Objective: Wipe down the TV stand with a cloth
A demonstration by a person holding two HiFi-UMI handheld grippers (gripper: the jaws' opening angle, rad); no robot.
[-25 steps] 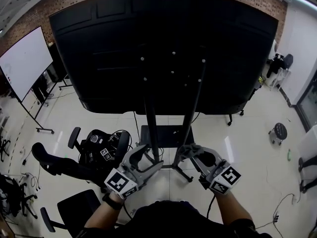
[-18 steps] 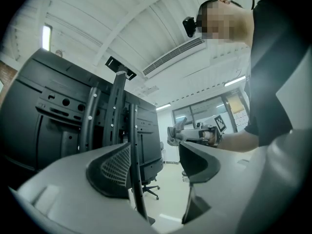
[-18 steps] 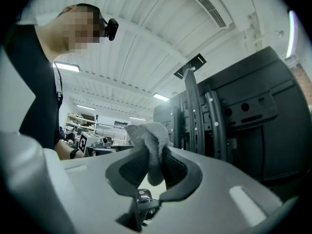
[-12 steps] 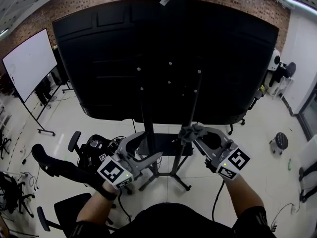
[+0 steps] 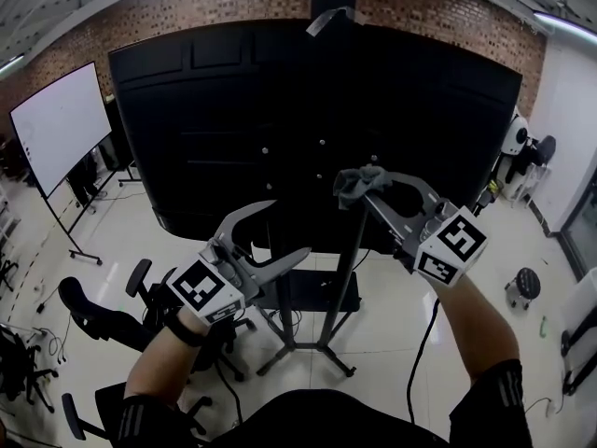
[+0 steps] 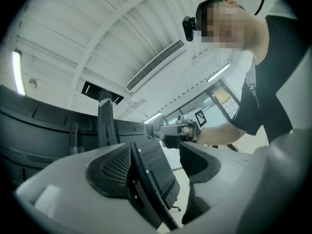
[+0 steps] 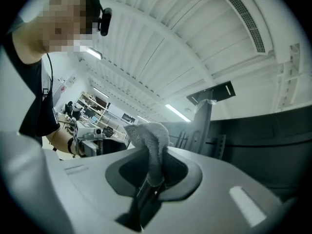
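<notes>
Jaws of the left gripper (image 5: 292, 228) stand spread with nothing between them, raised in front of the TV stand (image 5: 283, 287), near its left upright. Further right, the right gripper (image 5: 371, 190) has its jaws pinched on a grey cloth (image 5: 355, 183), held up before the TV's black back (image 5: 317, 101), close to the right upright; contact cannot be told.

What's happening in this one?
A person stands behind a big TV on its stand, a gripper in each hand. The right gripper is shut on a grey cloth, held up near the stand's post. The left gripper is open and empty, lower down. Whether the cloth touches anything is unclear.
</notes>
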